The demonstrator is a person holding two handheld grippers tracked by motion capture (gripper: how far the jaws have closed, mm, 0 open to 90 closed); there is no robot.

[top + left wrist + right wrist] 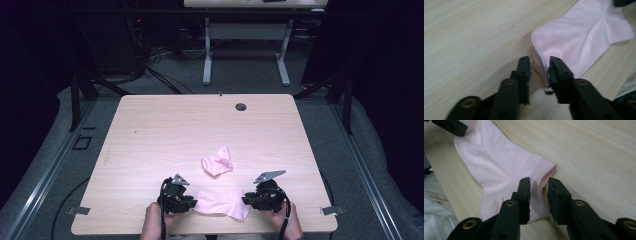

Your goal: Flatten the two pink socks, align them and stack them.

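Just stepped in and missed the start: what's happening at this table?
A person is working on a flat pink sock at the near edge of the table, one hand-held gripper at each end. The left hand-held gripper and the right hand-held gripper each straddle an end with jaws slightly apart, not clamped. A second, crumpled pink sock lies just beyond.

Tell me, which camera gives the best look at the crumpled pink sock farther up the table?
The high view: the crumpled sock lies whole there, bunched up, just beyond the flat sock between the two grippers. The two gripper views look along the flat sock instead.
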